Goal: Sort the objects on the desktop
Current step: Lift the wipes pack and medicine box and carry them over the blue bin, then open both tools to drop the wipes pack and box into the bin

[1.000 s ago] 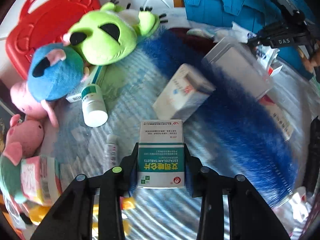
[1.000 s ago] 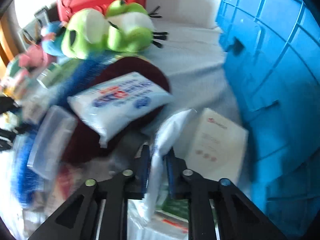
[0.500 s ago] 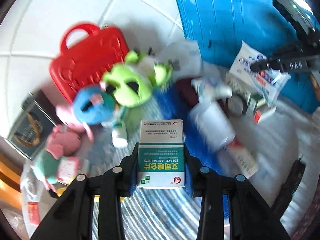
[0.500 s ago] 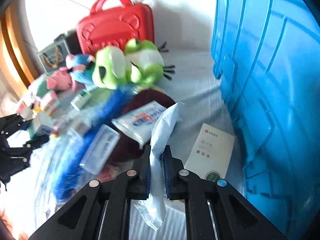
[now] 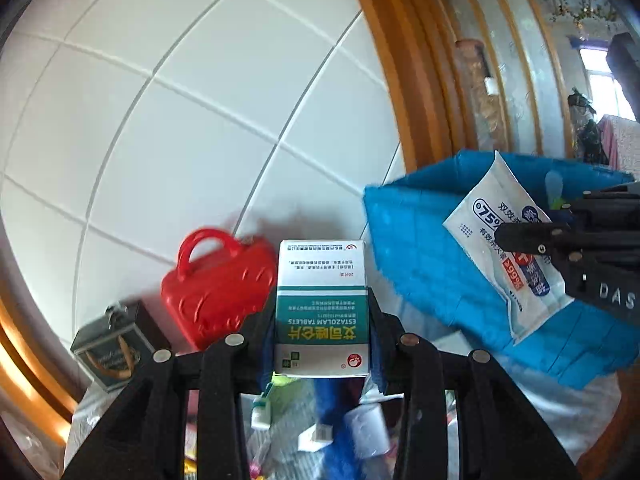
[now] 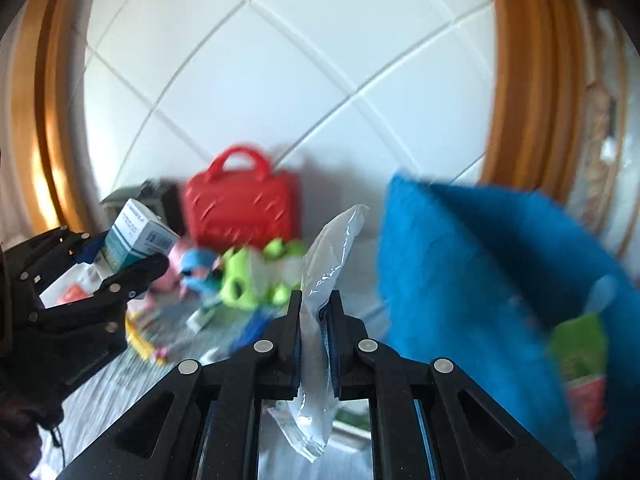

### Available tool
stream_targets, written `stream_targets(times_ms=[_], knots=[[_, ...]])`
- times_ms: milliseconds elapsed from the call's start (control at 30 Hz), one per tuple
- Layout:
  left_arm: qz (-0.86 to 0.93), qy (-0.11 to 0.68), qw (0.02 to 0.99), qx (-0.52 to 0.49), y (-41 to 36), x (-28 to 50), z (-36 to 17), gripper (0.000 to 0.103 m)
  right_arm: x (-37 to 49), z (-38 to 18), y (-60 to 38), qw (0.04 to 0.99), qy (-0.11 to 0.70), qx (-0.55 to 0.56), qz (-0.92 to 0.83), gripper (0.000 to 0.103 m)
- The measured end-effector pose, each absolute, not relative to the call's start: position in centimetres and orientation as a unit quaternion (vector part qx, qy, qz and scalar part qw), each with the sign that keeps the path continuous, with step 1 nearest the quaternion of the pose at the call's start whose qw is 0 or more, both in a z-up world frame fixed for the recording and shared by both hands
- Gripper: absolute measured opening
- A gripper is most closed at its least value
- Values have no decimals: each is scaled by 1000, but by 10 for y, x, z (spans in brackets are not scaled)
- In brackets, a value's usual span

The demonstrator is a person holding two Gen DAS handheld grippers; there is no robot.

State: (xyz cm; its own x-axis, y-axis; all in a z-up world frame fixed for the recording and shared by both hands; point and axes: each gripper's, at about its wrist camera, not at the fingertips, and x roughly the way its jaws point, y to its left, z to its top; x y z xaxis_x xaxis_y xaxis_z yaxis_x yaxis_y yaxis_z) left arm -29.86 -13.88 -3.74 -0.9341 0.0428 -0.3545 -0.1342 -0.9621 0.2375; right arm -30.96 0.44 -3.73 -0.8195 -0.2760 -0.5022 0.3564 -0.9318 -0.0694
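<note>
Tablet box (image 5: 322, 308) clamped in left tool (image 5: 322, 320), wipes pkt (image 6: 320, 320) pinched in right tool (image 6: 316, 332), both held aloft nr blue bin (image 6: 480, 264); best carried over rim w/ grips kept firm before dropping in.

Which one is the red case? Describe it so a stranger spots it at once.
Start at the white tiled wall. At its foot, left of the blue bin, stands the red case. It alone is glossy red with an arched handle on top; the tin beside it is dark.
</note>
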Motion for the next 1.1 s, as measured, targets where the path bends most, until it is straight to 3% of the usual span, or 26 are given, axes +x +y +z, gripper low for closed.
stream_targets(times_ms=[200, 567, 833, 1100], knots=[[977, 130, 94, -140, -84, -291, -1, 36, -268, 8, 48, 92, 63, 216, -970, 10], [973, 133, 151, -116, 55, -268, 27, 36, -214, 40, 164, -4, 40, 196, -980, 11], [974, 147, 135, -108, 155, -271, 37, 36, -216, 46, 262, -4, 23, 200, -980, 11], [973, 163, 92, -135, 207, -310, 38, 36, -245, 43, 322, 21, 15, 210, -977, 11]])
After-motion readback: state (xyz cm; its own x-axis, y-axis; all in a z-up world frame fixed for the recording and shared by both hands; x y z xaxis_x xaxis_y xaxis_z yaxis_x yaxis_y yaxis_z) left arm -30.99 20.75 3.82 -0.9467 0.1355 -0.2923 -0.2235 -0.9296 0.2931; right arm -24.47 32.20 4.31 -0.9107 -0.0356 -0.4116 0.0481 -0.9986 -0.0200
